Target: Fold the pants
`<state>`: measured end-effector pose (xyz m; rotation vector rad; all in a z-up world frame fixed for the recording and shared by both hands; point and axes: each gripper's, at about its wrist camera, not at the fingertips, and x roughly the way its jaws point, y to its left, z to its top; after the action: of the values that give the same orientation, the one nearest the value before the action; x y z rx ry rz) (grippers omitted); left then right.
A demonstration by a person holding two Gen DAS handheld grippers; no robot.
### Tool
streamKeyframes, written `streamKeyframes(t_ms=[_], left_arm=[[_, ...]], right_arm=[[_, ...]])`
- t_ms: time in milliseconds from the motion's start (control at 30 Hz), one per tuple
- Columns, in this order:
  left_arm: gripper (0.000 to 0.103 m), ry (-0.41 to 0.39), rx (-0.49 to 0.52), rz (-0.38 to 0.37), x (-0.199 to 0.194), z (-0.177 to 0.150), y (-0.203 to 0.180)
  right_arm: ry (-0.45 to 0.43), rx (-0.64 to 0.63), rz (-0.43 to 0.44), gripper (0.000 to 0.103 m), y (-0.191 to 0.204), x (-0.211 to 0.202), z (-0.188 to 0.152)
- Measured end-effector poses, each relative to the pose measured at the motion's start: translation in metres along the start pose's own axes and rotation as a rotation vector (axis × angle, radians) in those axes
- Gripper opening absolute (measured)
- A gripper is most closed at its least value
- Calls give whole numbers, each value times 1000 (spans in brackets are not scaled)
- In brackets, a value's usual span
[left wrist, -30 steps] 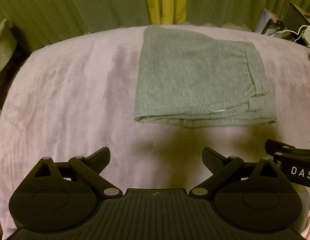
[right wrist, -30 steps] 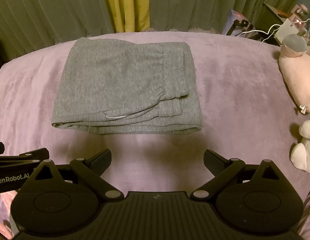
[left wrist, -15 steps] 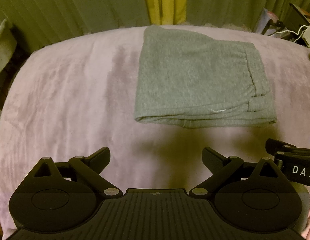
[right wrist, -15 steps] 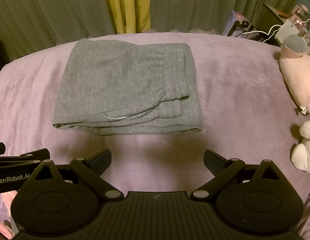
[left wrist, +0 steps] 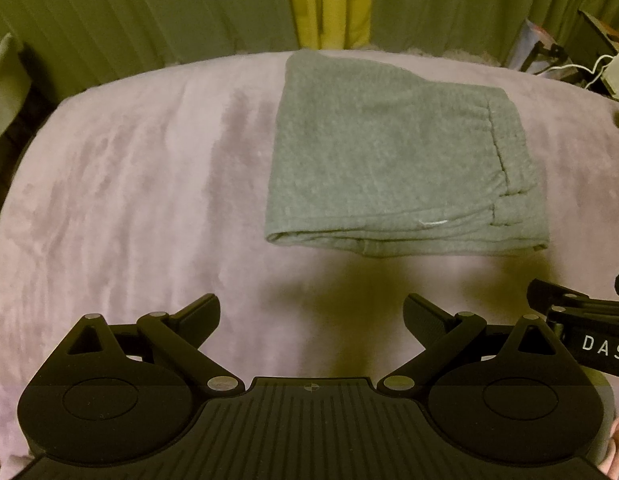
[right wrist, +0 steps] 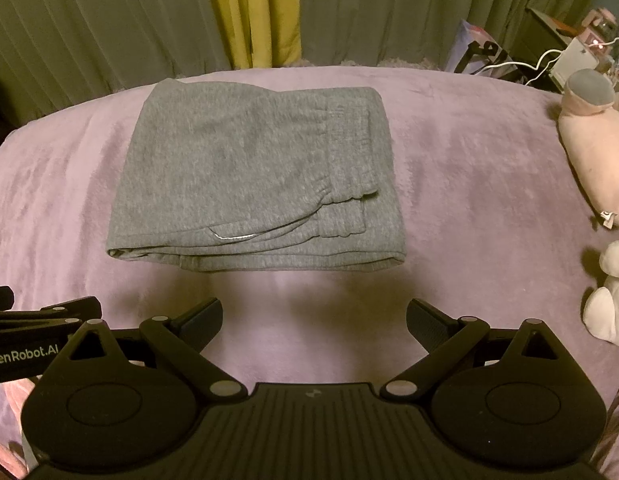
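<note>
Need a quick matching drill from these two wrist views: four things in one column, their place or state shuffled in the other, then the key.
Things:
1. grey pants
2. pink plush toy
3. left gripper
4. yellow curtain strip

Place or state:
A. hangs behind the bed between grey-green drapes
B. folded into a flat stack on the purple blanket
C. jaws open, holding nothing, short of the stack
D. lies at the right edge of the bed

Pairs: 1-B, 2-D, 3-C, 4-A
</note>
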<state>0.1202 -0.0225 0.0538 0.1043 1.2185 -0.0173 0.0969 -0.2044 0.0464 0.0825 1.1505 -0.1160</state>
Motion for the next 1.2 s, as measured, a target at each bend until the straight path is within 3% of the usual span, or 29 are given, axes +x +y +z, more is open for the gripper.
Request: streamKeyframes(t_ms=[1200], left_arm=[[101, -21, -6, -12, 0, 0, 1]], right_arm=[[-24, -27, 3, 99, 4, -4, -1]])
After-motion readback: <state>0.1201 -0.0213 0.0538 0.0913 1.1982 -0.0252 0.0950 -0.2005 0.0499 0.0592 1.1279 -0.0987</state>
